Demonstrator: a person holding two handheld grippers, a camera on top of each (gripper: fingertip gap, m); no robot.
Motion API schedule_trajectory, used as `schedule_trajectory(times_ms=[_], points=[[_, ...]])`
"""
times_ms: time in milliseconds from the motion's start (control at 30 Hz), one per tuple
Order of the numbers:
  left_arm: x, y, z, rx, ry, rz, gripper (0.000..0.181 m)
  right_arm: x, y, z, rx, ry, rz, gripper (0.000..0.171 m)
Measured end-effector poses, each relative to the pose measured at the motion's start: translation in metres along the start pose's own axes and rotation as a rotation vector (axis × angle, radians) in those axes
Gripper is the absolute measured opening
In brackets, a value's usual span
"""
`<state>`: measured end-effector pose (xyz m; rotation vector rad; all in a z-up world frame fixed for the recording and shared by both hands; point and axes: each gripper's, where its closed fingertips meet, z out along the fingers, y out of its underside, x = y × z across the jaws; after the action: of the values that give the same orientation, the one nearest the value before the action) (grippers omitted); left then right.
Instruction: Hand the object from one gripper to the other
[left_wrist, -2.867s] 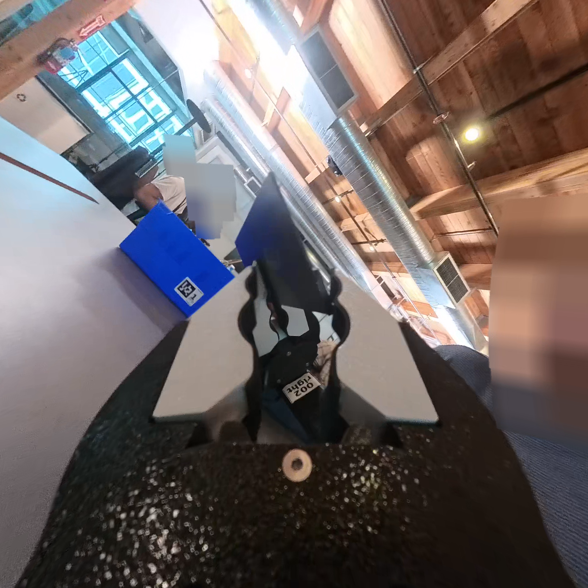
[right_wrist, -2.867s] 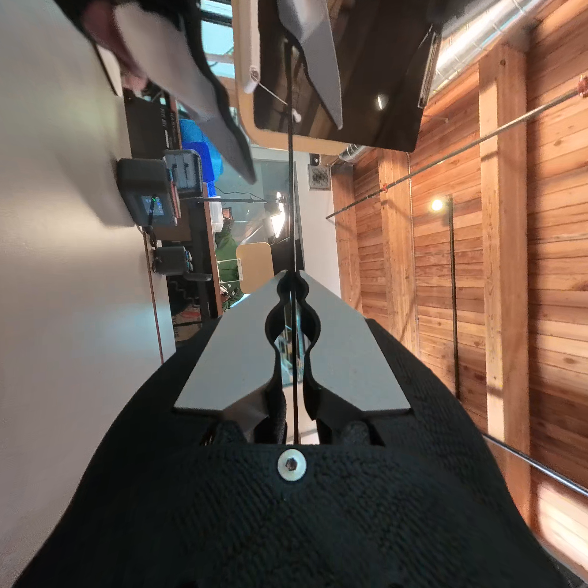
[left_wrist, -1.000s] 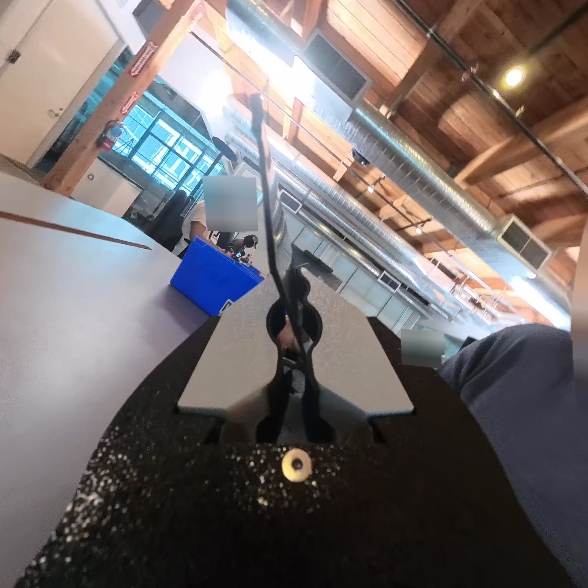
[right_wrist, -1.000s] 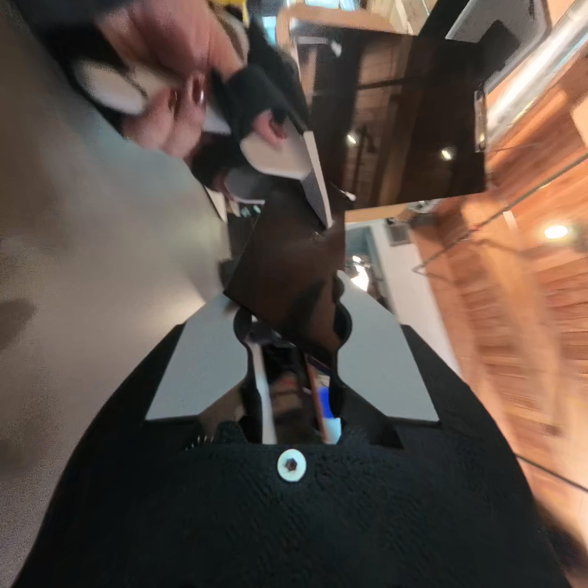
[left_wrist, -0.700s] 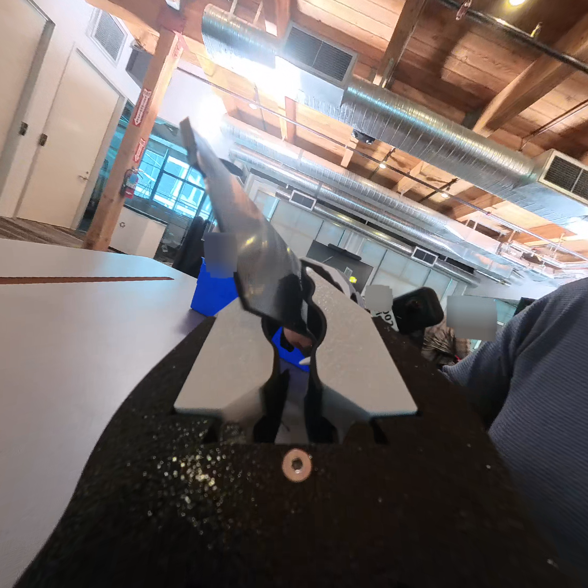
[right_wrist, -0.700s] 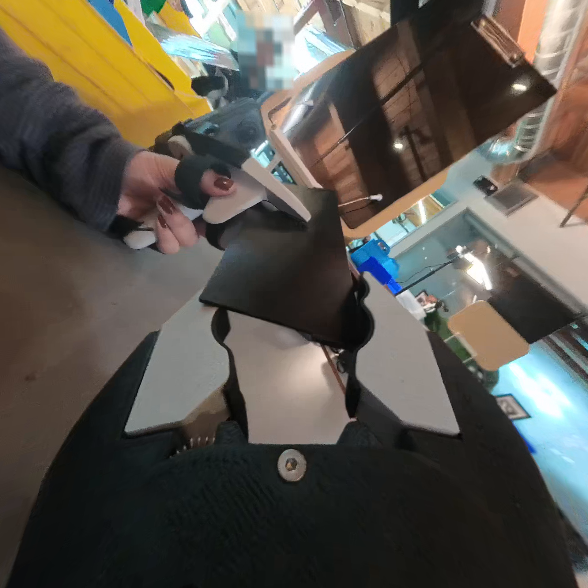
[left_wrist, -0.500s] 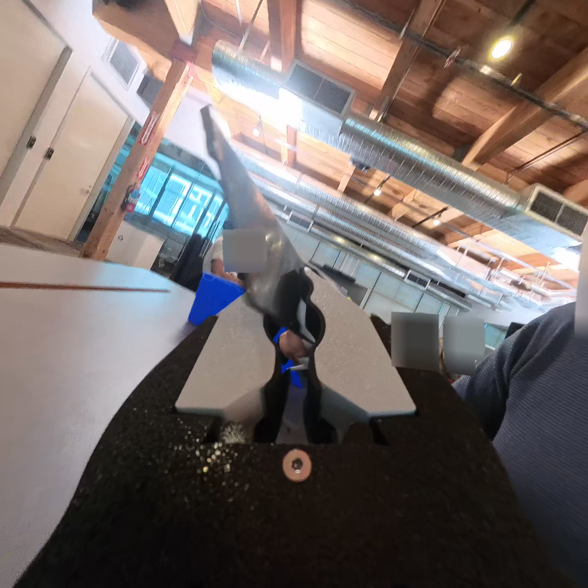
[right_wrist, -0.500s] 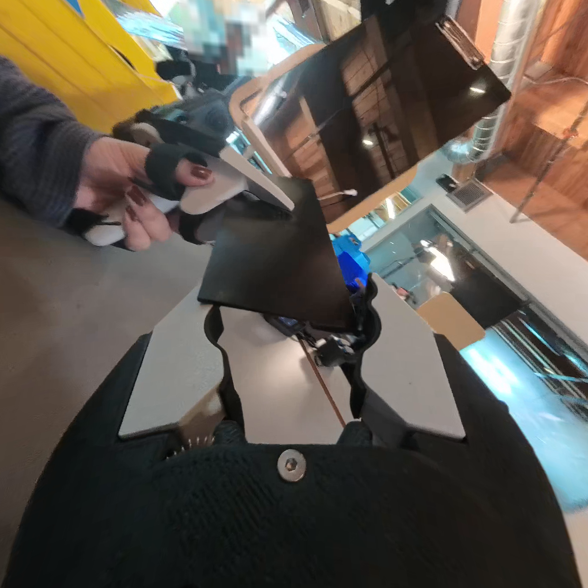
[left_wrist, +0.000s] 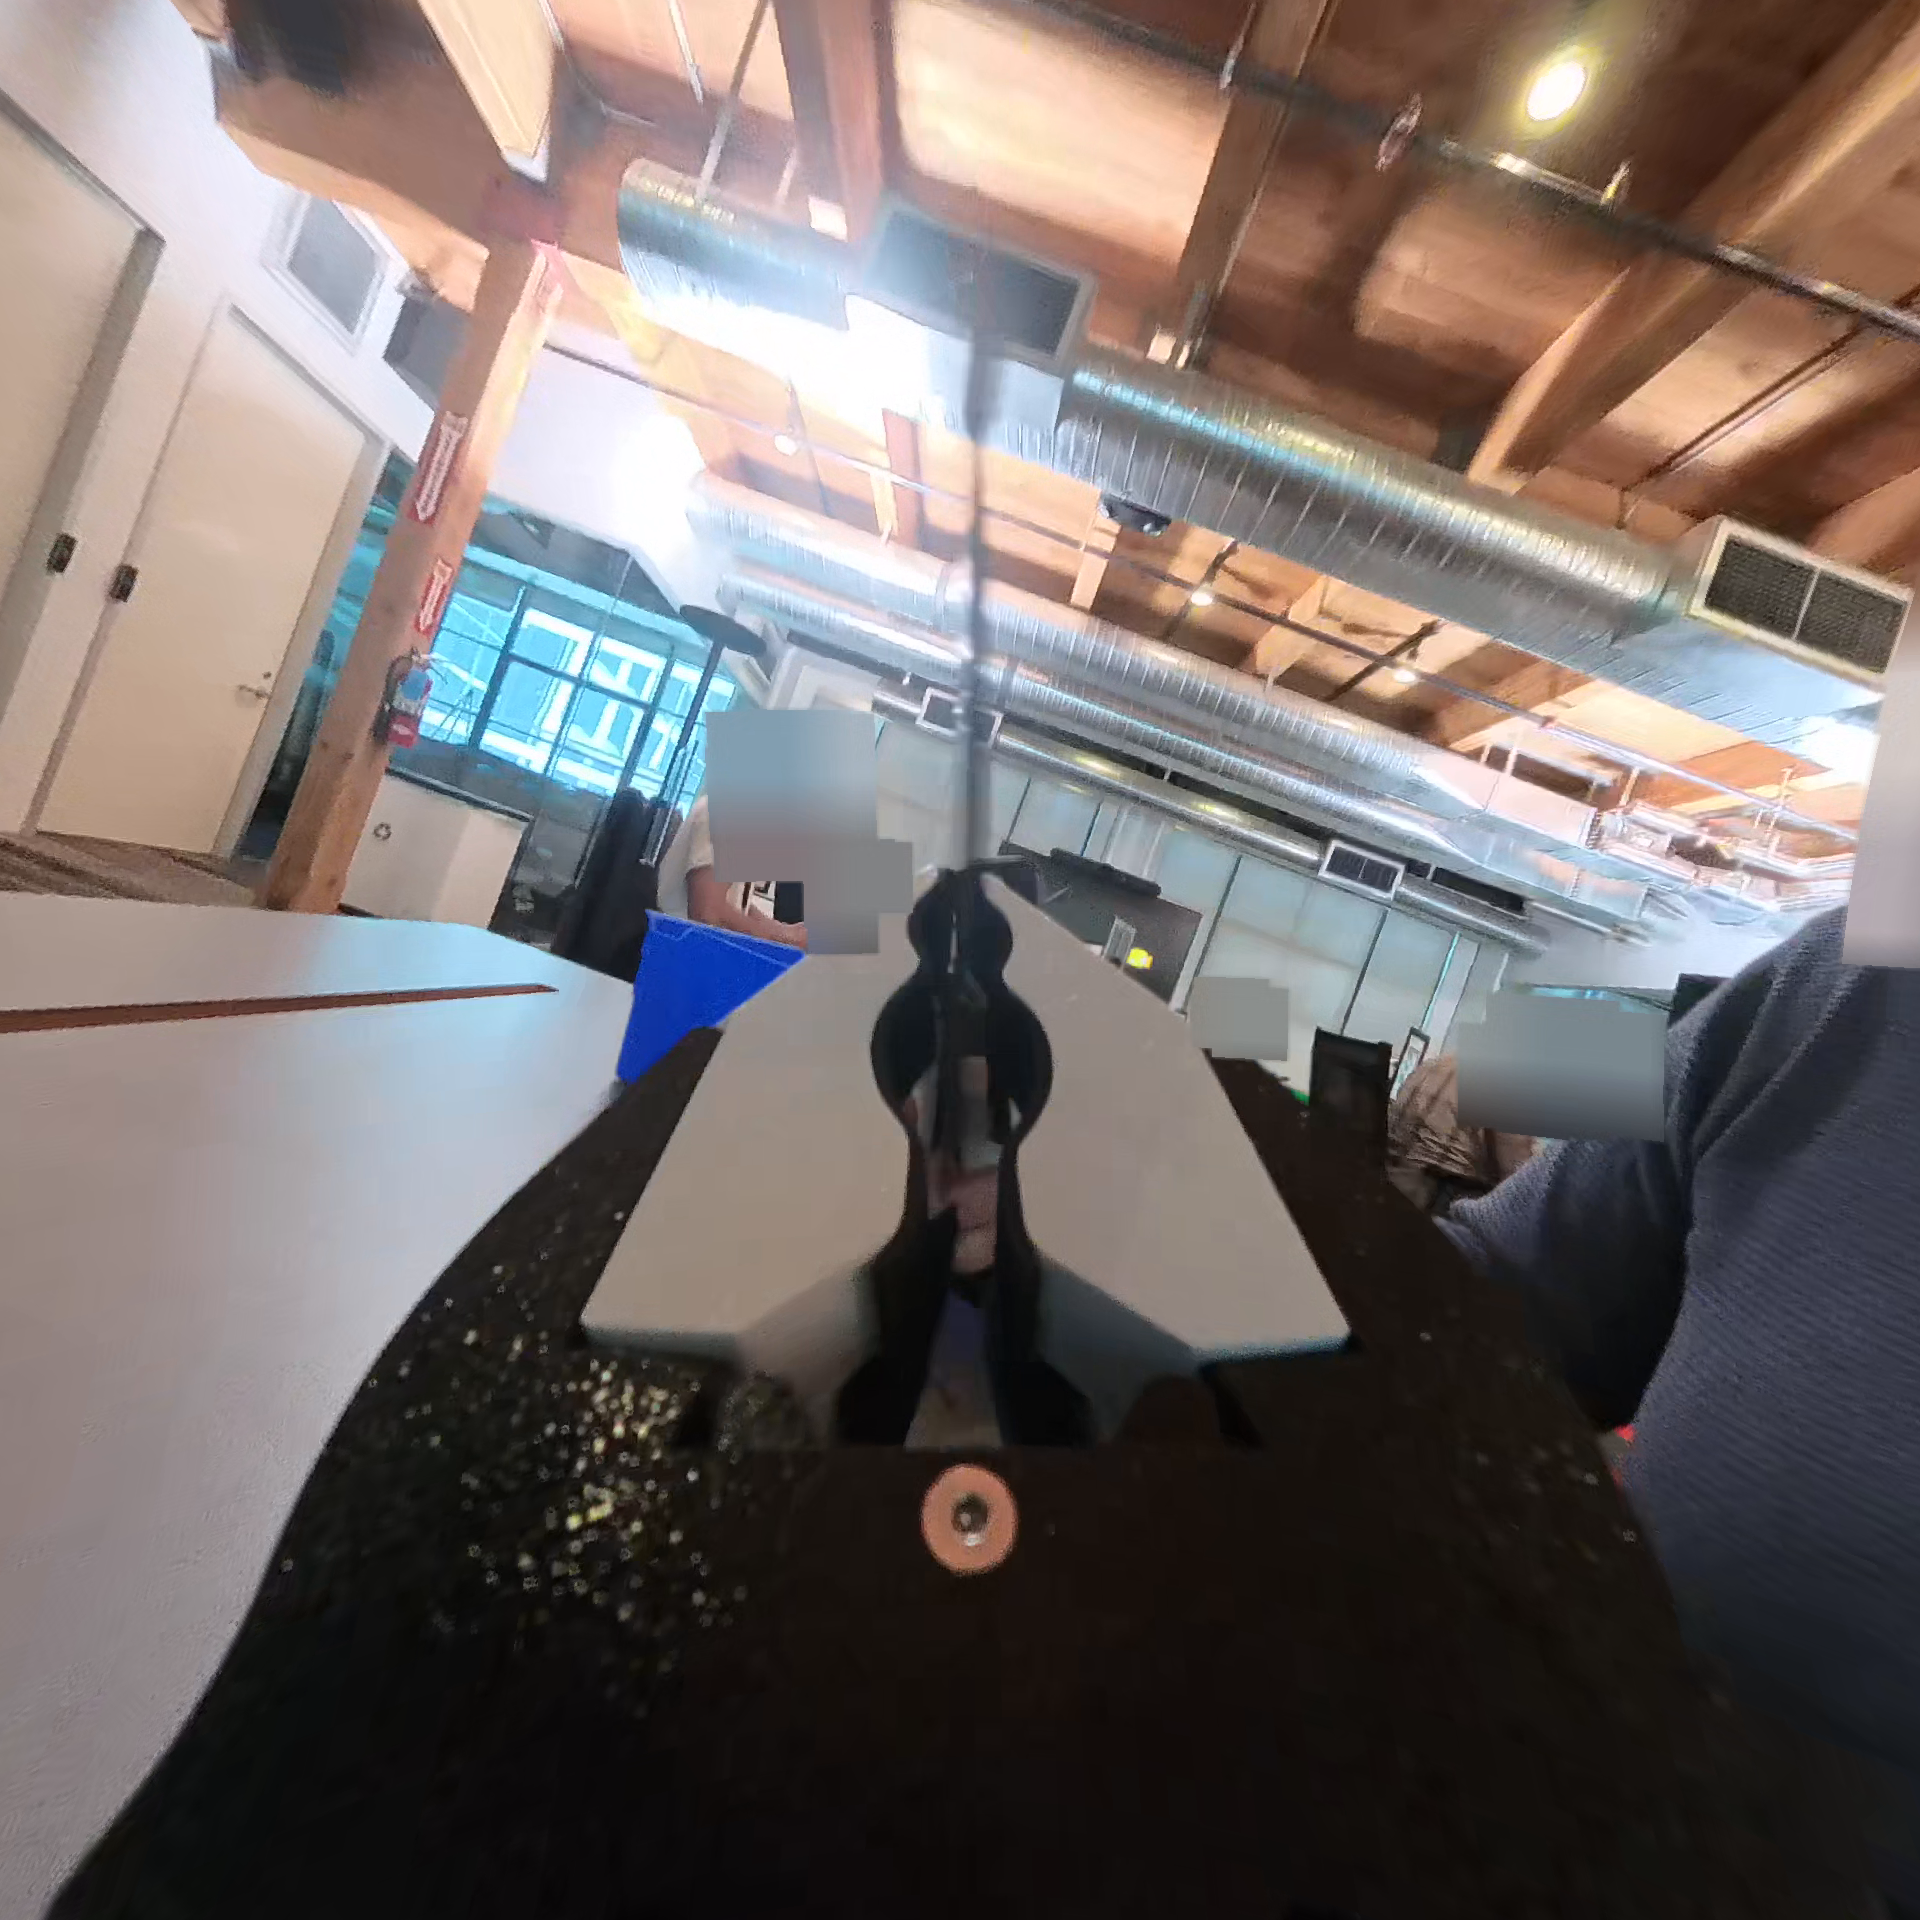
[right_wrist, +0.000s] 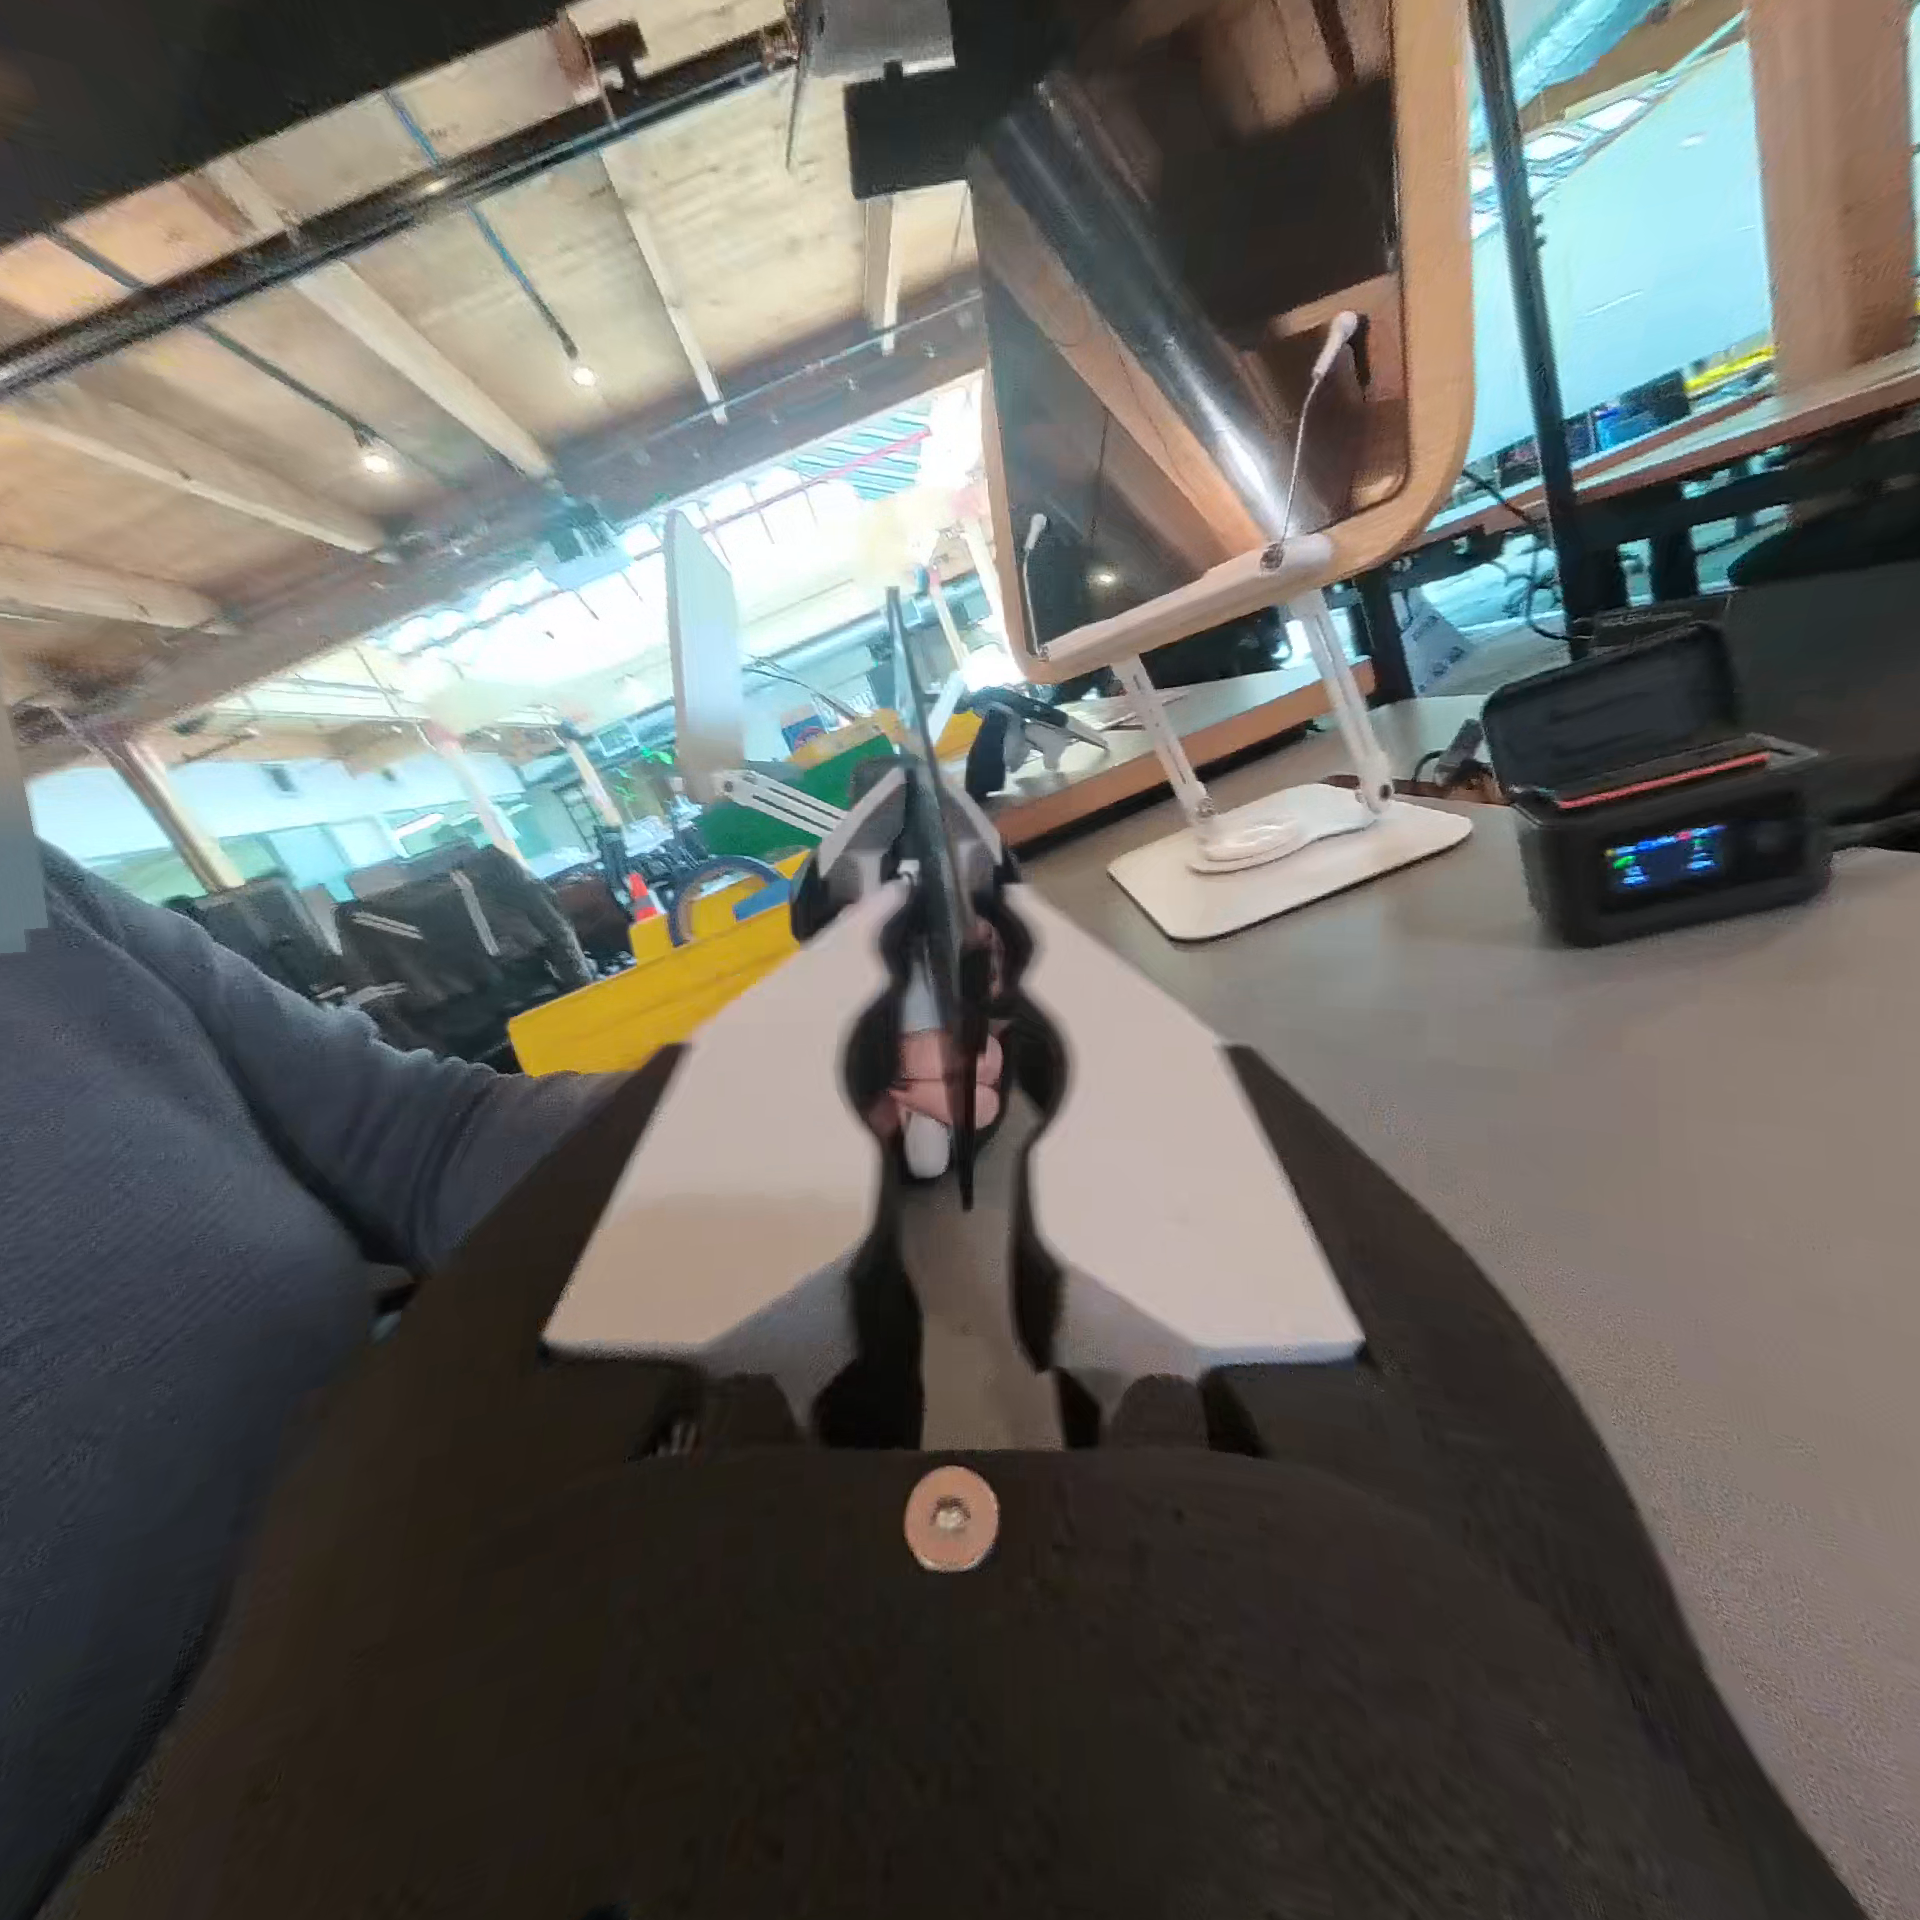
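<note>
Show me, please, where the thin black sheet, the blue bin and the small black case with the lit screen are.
thin black sheet (left_wrist: 977, 644): left wrist view, on its edge above the fingertips.
blue bin (left_wrist: 696, 982): left wrist view, on its front wall.
black case (right_wrist: 1662, 831): right wrist view, on its front above the screen.

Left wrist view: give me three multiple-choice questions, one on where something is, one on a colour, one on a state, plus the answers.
1. Where is the bin relative to the fingers?
A. Left of them
B. Right of them
C. Between them

2. What colour is the sheet?
A. White
B. Black
C. Yellow

3. The left gripper is:
A. Wide open and empty
B. Shut on the sheet
C. Holding the bin

Answers:
1 A: the blue bin shows just left of the fingers.
2 B: the sheet is a thin black edge rising from the fingertips.
3 B: the fingers meet on the sheet.
</note>
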<state>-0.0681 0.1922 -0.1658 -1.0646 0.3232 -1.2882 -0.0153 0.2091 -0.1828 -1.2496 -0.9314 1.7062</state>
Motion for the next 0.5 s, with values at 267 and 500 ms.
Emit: schedule_trajectory(times_ms=[267, 500], points=[[-0.022, 0.0, -0.002, 0.009, -0.159, 0.024, 0.071, -0.03, -0.089, -0.022, 0.075, 0.351, -0.438, 0.0], [-0.026, -0.005, -0.005, 0.045, -0.15, -0.041, 0.065, -0.048, -0.166, -0.183, -0.237, 1.291, -1.073, 0.0]])
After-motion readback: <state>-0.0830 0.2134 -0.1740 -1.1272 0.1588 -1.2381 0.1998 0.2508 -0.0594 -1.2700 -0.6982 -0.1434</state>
